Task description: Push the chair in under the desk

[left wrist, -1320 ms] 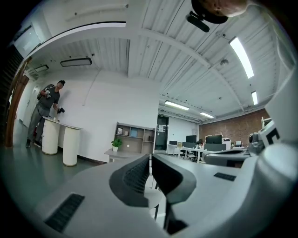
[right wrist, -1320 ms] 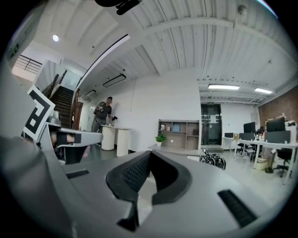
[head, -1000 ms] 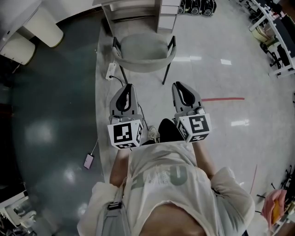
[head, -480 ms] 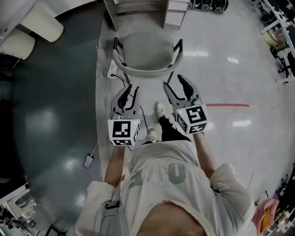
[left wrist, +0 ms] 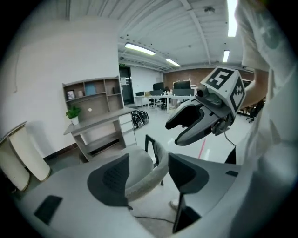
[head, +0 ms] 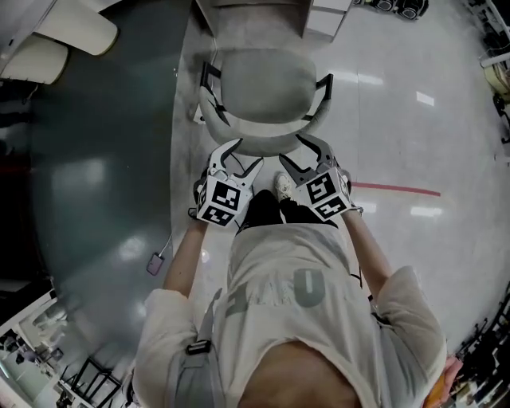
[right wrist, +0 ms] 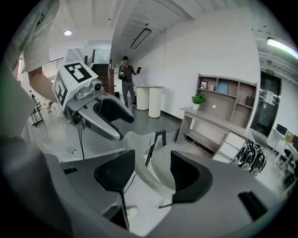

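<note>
A grey chair [head: 263,84] with a curved backrest [head: 267,145] and black legs stands just short of the grey desk [head: 255,12]. My left gripper [head: 237,159] and right gripper [head: 307,155] sit side by side at the backrest's rim. The jaws of both have just been opening and now stand wide. In the left gripper view the backrest [left wrist: 144,179] runs through the gap of the left gripper [left wrist: 149,173], and its pads do not press on it. The right gripper [right wrist: 151,174] straddles the rim [right wrist: 142,179] the same way. The desk [left wrist: 100,121] carries shelves.
A phone [head: 154,264] lies on the dark floor at the left, with a cable running to a power strip [head: 196,118] beside the chair. A red floor line [head: 396,190] is at the right. My shoe [head: 283,185] is behind the chair. A person [right wrist: 126,76] stands far off.
Both grippers have come forward and down from well behind the chair to its backrest. Their jaws went from shut to wide apart, the right first, then the left.
</note>
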`<control>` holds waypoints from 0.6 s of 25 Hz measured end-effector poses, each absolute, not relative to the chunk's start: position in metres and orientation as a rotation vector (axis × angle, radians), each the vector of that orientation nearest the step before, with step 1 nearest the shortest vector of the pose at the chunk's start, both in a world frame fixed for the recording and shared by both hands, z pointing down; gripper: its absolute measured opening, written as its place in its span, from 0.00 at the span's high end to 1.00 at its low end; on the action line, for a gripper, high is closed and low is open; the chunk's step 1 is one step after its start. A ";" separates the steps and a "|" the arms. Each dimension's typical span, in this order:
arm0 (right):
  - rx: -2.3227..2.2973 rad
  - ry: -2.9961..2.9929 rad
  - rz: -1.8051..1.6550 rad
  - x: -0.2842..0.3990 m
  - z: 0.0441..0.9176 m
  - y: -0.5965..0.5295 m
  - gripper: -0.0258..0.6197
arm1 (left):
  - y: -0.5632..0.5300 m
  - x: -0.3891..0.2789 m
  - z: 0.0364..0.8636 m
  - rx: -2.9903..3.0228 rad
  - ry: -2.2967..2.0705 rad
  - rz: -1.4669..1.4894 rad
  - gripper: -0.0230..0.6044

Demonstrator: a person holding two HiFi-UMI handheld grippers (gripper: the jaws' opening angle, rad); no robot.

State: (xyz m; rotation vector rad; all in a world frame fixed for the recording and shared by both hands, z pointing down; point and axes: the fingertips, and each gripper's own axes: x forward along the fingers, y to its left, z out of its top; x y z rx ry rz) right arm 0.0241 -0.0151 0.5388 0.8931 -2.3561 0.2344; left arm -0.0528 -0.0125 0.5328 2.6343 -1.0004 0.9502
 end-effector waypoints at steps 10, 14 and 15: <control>0.461 -2.126 0.087 0.023 0.632 0.036 0.61 | 0.010 -0.053 0.590 2.669 -0.588 1.528 0.48; 0.572 -2.078 0.196 0.036 0.648 0.025 0.61 | 0.013 -0.039 0.606 2.650 -0.423 1.595 0.48; 0.605 -2.068 0.240 0.038 0.649 0.021 0.63 | 0.013 -0.037 0.608 2.652 -0.408 1.608 0.48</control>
